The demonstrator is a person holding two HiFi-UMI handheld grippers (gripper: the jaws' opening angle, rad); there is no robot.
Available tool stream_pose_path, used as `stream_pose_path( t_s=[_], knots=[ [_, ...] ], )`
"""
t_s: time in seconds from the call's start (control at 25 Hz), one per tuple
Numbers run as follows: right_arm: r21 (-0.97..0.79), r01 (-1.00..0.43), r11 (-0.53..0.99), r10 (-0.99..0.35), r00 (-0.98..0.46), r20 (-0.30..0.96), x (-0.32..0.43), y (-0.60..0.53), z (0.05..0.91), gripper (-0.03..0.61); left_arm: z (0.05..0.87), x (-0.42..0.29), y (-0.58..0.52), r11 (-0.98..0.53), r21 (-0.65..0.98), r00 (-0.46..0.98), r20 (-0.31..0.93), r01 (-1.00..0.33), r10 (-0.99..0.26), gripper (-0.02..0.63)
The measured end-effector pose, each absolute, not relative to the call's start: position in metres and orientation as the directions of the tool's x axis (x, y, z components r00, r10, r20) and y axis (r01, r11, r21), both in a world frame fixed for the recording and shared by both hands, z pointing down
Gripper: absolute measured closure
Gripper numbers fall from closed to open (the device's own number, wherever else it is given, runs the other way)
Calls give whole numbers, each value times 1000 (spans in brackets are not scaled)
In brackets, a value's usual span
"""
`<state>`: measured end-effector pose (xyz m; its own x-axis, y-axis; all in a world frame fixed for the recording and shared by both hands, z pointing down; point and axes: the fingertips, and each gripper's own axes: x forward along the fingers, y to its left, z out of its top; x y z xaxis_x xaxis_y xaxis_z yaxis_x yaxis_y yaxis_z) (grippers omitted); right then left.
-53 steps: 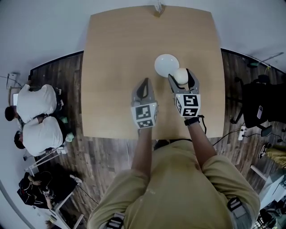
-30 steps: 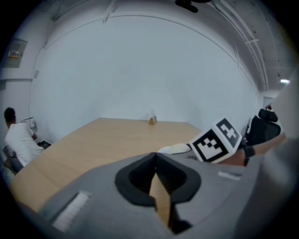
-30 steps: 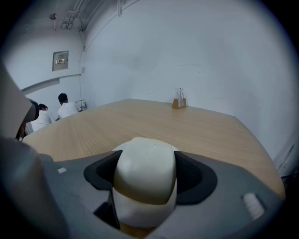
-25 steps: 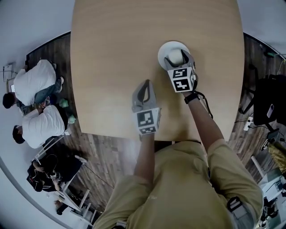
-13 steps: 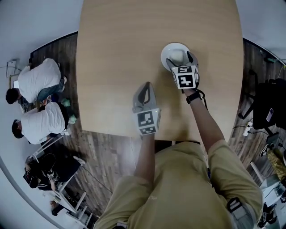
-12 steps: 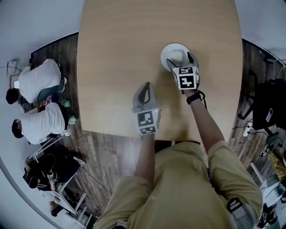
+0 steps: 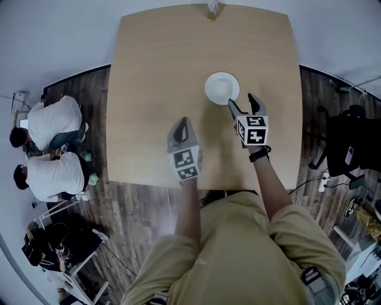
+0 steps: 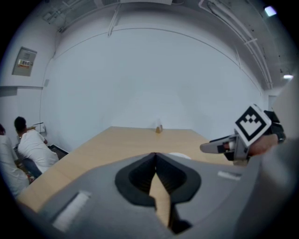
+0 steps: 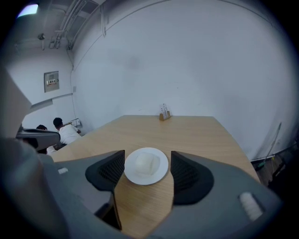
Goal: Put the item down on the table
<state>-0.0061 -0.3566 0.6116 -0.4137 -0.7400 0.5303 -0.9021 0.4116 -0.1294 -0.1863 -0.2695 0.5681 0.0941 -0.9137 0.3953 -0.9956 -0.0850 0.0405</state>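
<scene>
A pale, rounded item (image 9: pixel 145 163) lies on a small white plate (image 9: pixel 159 175) on the wooden table (image 7: pixel 161 71). The same white plate (image 7: pixel 222 87) shows in the head view at the table's middle right, with the item hard to tell from it. My right gripper (image 7: pixel 245 105) is open just behind the plate, nothing between its jaws; in the right gripper view the plate sits beyond the right gripper (image 9: pixel 147 169). My left gripper (image 7: pixel 182 127) is shut and empty, over the near part of the table. In its own view the left gripper (image 8: pixel 155 158) has its jaws together.
A small holder (image 7: pixel 213 8) stands at the table's far edge, also seen as a small holder (image 9: pixel 164 114) in the right gripper view. People in white shirts (image 7: pixel 50 122) sit on the floor to the left. A dark chair (image 7: pixel 348 146) stands at the right.
My right gripper has let go of the pale item onto the plate, opened, and drawn back toward me. The left gripper has stayed shut near the front edge.
</scene>
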Motion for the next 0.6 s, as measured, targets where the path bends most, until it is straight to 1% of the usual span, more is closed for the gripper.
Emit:
stream_pose_path(
  t_s=[0.12, 0.28, 0.44, 0.6],
  knots=[
    [-137, -911, 390, -768, -404, 498, 14, -332, 587, 317, 552, -186, -260, -78, 45, 90, 377, -996, -922, 612],
    [-163, -918, 363, -800, -396, 451, 35, -295, 554, 380, 527, -178, -243, -103, 35, 109, 338, -994, -935, 612],
    [-157, -917, 366, -827, -398, 397, 46, -265, 523, 430, 498, -162, -232, -136, 31, 139, 282, -990, -949, 612],
    [-108, -900, 422, -834, -432, 344, 43, -243, 495, 466, 469, -149, -219, -169, 15, 168, 231, -986, -958, 612]
  ],
)
